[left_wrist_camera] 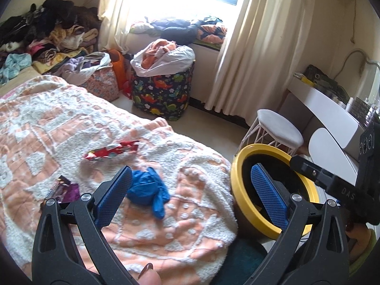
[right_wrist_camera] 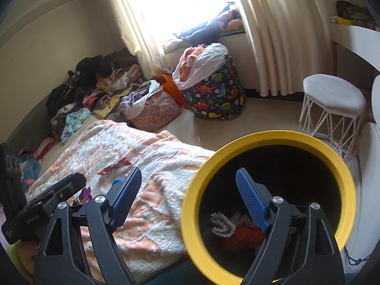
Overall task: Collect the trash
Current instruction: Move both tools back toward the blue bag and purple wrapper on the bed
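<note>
Purple wrapper (left_wrist_camera: 67, 191) lower left, half hidden by left gripper (left_wrist_camera: 193, 196); both it and right gripper (right_wrist_camera: 188, 196) gape empty; bin (right_wrist_camera: 266, 137) contents dim.

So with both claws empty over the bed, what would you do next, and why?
Probably ease the left claw down onto the blue glove and close. It is the nearest trash on the blanket, right by the claw's open pads, and the yellow-rimmed bin waits beside the bed.
</note>
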`<state>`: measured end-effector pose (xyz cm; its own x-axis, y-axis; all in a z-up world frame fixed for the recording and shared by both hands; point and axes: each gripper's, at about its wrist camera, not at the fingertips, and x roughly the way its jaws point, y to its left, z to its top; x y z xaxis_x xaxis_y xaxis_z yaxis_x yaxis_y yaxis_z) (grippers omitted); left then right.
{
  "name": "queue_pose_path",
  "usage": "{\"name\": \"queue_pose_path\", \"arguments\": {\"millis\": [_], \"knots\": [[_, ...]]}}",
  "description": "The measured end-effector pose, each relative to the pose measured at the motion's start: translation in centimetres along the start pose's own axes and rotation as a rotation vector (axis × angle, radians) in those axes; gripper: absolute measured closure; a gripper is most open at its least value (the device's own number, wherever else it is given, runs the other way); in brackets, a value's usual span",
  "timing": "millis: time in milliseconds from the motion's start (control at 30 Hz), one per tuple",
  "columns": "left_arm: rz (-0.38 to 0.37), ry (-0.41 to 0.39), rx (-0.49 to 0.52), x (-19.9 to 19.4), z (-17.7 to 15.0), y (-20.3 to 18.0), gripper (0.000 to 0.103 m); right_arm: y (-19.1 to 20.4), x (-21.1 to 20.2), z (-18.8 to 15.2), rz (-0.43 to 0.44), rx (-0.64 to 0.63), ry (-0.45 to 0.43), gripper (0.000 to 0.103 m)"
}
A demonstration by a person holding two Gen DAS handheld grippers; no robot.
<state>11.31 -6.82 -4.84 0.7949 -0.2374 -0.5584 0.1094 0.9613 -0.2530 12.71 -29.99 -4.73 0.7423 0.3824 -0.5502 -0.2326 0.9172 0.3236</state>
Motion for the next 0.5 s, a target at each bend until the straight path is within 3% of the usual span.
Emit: {"name": "queue_pose_path", "arguments": {"millis": [500], "knots": [[0.075, -0.011, -0.066, -1.9, -0.3, 5.7, 0.011, 5.7, 2.3, -1.5, 0.072, -0.101, 0.076, 0.023]]}}
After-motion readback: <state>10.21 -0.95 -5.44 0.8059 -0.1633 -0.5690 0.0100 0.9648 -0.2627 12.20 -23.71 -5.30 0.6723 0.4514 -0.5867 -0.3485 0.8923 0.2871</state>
